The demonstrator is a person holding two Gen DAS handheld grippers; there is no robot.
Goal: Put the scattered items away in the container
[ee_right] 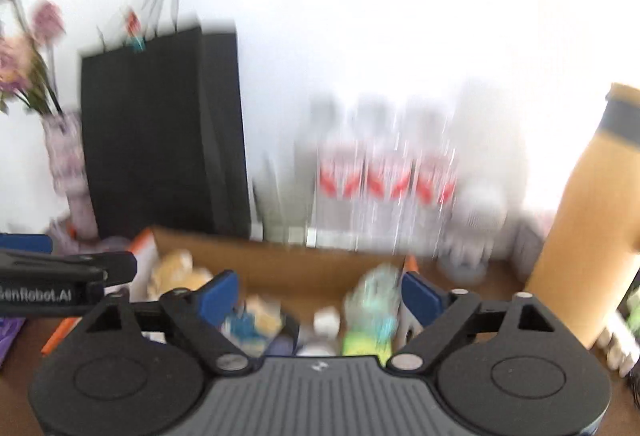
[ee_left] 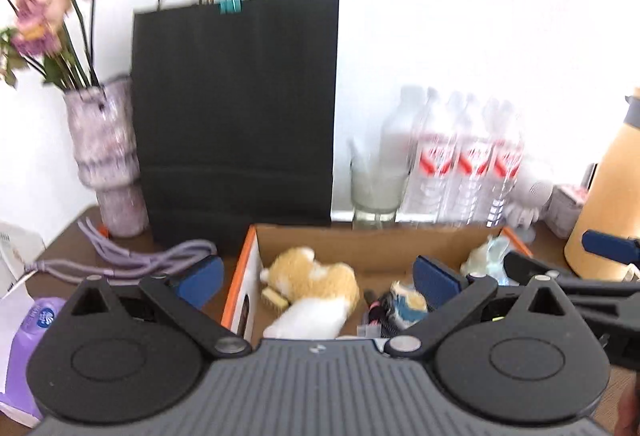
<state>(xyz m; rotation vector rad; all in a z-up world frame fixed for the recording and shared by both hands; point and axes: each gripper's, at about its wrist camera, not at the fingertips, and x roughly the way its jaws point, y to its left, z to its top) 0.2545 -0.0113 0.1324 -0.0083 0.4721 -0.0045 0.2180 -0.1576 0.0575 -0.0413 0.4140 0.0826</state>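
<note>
An open cardboard box (ee_left: 360, 244) sits on the brown table, seen also in the right wrist view (ee_right: 280, 264). Inside lie a tan and white plush toy (ee_left: 316, 284), a small blue and tan item (ee_left: 408, 302) and a pale green toy (ee_left: 486, 254). My left gripper (ee_left: 320, 276) is open and empty above the box's left side. My right gripper (ee_right: 316, 296) is open and empty above the box's right part, over a green toy (ee_right: 372, 312). The right wrist view is blurred.
A black paper bag (ee_left: 236, 107) and a vase of pink flowers (ee_left: 106, 155) stand behind the box. Water bottles (ee_left: 464, 163) and a glass (ee_left: 374, 187) stand at the back. A tan flask (ee_left: 604, 195) is at right. A purple cable (ee_left: 132, 260) and a purple packet (ee_left: 28, 332) lie at left.
</note>
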